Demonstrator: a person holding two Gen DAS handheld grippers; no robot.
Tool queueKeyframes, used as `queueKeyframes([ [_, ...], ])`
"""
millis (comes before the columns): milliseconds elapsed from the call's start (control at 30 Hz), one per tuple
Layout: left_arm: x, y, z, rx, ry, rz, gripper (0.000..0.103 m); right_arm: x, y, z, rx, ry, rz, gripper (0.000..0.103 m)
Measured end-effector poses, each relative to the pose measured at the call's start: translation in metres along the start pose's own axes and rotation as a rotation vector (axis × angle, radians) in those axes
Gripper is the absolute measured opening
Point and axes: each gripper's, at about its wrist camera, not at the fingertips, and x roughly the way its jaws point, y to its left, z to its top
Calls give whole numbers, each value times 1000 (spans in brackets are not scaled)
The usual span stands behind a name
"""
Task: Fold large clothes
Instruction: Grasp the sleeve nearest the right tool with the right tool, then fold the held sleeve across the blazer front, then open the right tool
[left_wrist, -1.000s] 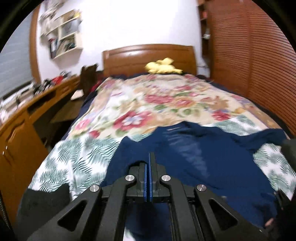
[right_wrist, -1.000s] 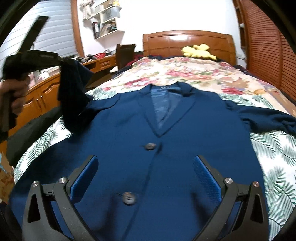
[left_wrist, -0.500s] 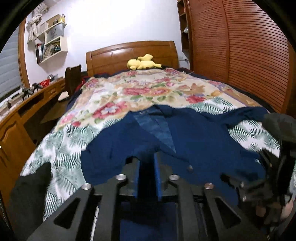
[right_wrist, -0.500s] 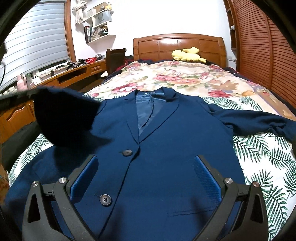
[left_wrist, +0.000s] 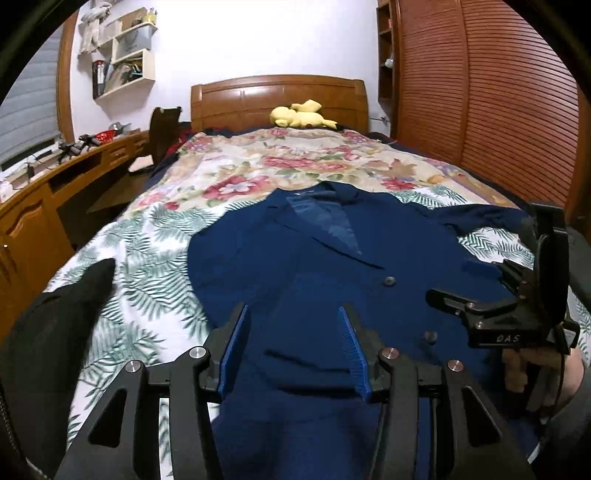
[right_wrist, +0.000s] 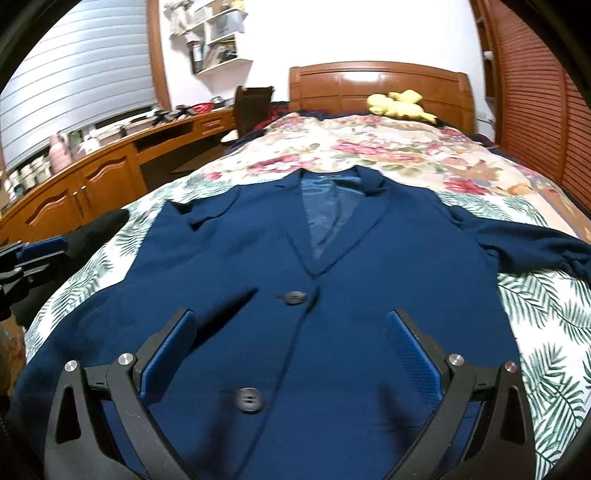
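A navy jacket (right_wrist: 332, 295) lies face up on the floral bedspread (right_wrist: 388, 147), collar toward the headboard. Its left sleeve (left_wrist: 306, 295) is folded in over the front, while the right sleeve (right_wrist: 535, 251) stretches out to the side. My left gripper (left_wrist: 293, 332) hovers low over the folded sleeve. Its jaws are opening, and the blue pads (left_wrist: 236, 343) stand apart from the cloth beneath them. It also shows at the edge of the right wrist view as the left gripper (right_wrist: 33, 254). My right gripper (right_wrist: 291, 332) hangs open above the buttons (right_wrist: 295, 297), holding nothing. A hand holds the right gripper (left_wrist: 480, 314).
A yellow plush toy (left_wrist: 301, 114) rests against the wooden headboard (left_wrist: 277, 96). A long wooden desk (right_wrist: 92, 184) and a chair (right_wrist: 255, 107) run along the left. A slatted wardrobe (left_wrist: 498, 110) stands on the right. Something black (left_wrist: 55, 332) lies at the bed's near left corner.
My left gripper, shut on the raised sleeve before, has come in and down over the jacket and opened. The sleeve now lies flat on the front. The right gripper stayed put.
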Motion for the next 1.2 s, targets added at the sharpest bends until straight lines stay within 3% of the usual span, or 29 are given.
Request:
queueKeyframes([
  [233, -29, 9, -26, -37, -32, 19, 51, 12, 50, -3, -118, 49, 122, 87],
  [433, -39, 15, -47, -53, -11, 29, 51, 29, 82, -13, -191, 119, 215, 63],
  [567, -42, 18, -49, -55, -4, 36, 51, 44, 90, -21, -225, 171, 211, 49],
  [767, -43, 19, -47, -62, -5, 28, 51, 40, 84, -22, -208, 156, 224, 14],
  [1067, -36, 16, -47, -51, -5, -7, 51, 1, 55, -2, -162, 9, 151, 8],
  [1200, -33, 12, -45, -47, -3, -19, 51, -22, 35, 7, -148, -60, 79, 7],
])
